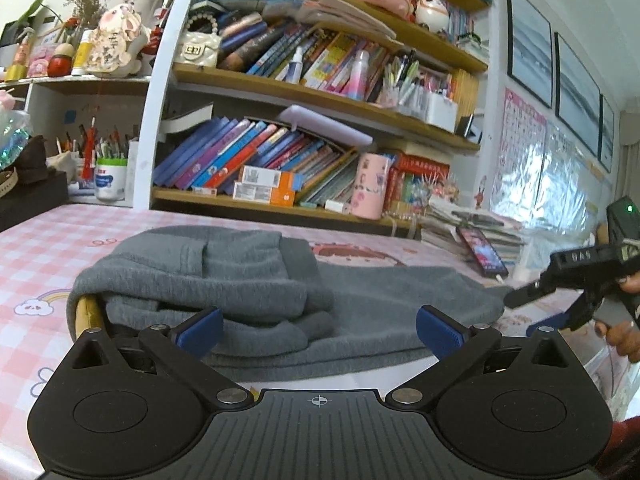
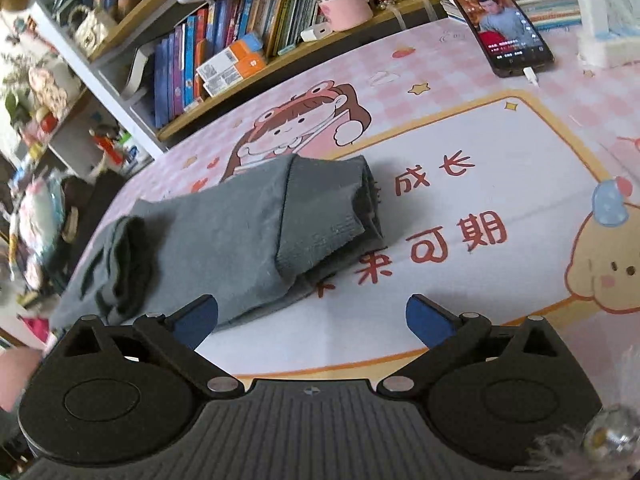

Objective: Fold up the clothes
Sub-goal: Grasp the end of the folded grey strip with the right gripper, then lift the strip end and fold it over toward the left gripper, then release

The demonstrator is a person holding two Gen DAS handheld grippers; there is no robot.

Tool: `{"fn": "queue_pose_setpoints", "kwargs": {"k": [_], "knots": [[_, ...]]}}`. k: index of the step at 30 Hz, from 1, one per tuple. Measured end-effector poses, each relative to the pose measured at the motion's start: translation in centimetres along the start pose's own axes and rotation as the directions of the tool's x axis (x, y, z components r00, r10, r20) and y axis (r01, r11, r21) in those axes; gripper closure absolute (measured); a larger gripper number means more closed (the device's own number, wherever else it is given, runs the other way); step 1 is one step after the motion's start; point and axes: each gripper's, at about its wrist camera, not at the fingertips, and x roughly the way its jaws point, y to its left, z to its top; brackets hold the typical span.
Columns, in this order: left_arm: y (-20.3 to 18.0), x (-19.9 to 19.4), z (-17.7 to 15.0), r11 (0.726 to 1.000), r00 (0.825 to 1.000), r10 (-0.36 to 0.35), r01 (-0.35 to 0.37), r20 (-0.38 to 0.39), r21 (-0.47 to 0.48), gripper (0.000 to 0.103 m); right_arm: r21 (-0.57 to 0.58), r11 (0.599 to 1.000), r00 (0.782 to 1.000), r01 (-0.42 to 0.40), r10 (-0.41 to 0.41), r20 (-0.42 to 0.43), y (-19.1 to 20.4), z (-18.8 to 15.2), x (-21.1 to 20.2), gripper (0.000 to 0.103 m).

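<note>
Grey fleece garment (image 2: 224,236) lies on the table (image 2: 500,152) in front of the bookshelf (image 1: 320,100), bunched in thick layers at one end and flatter toward the phone (image 2: 502,28); part-folded or just heaped, can't tell. Left tool (image 1: 319,330) spread wide, holding nothing, low at the garment's near edge; right tool (image 2: 312,322) also wide, holding nothing, above the garment's phone-side end. Looks soft, limp, light, grippy: pinch a single-layer edge or corner, not the thick stack.
</note>
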Motion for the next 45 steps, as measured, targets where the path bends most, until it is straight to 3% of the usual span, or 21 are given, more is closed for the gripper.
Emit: {"fn": "queue_pose_setpoints", "kwargs": {"k": [3,5,12,14,16,17,19,26,33,38,39,43,45], "knots": [[0.0,0.2,-0.3,1.000,1.000,0.004,-0.004,-0.013,0.004,0.000,0.036,0.999,0.999,-0.031,0.031,0.010,-0.3,0.5,0.5,0.005],[0.0,0.2,-0.4,1.000,1.000,0.003,-0.003,-0.017,0.005,0.000,0.059,0.997,0.999,-0.041,0.040,0.018,-0.3,0.9,1.1,0.013],[0.2,0.2,-0.4,1.000,1.000,-0.002,0.002,-0.017,0.002,0.000,0.069,0.998,1.000,-0.008,0.006,0.023,0.8,2.0,3.1,0.049],[0.3,0.2,-0.5,1.000,1.000,-0.004,0.004,-0.016,0.000,0.000,0.028,0.999,0.999,0.041,-0.041,0.025,1.7,2.0,3.6,0.060],[0.3,0.1,-0.5,1.000,1.000,-0.004,0.004,-0.016,-0.002,0.000,-0.040,0.997,0.995,0.060,-0.057,0.076,3.0,1.9,2.9,0.074],[0.3,0.1,-0.5,1.000,1.000,-0.004,0.004,-0.015,-0.003,0.000,-0.073,0.997,0.993,0.038,-0.030,0.114,3.6,1.9,2.2,0.076],[0.4,0.1,-0.5,1.000,1.000,-0.005,0.005,-0.015,-0.006,0.000,-0.125,0.992,0.983,-0.010,0.032,0.180,4.7,1.7,0.8,0.078],[0.5,0.1,-0.6,1.000,1.000,-0.006,0.006,-0.014,-0.010,0.000,-0.043,0.999,0.995,-0.010,0.014,0.101,3.5,1.5,1.9,0.077],[0.3,0.4,-0.6,1.000,1.000,-0.005,0.005,-0.018,-0.010,0.000,0.088,0.996,0.999,-0.036,0.033,0.027,1.8,1.1,3.1,0.059],[0.5,0.5,-0.7,1.000,1.000,-0.007,0.007,-0.020,-0.014,0.000,0.128,0.991,0.999,-0.049,0.047,0.017,1.4,1.3,4.1,0.056],[0.5,0.5,-0.7,1.000,1.000,-0.007,0.007,-0.020,-0.015,0.000,0.128,0.990,0.999,-0.052,0.049,0.020,1.5,1.4,4.3,0.057],[0.6,0.5,-0.8,1.000,1.000,-0.008,0.008,-0.019,-0.020,0.000,0.134,0.989,0.999,-0.054,0.053,0.011,1.2,1.9,4.9,0.080],[0.7,0.4,-0.9,1.000,1.000,-0.008,0.008,-0.015,-0.026,0.000,0.145,0.986,0.997,-0.080,0.078,0.015,1.1,2.1,4.6,0.084]]}}
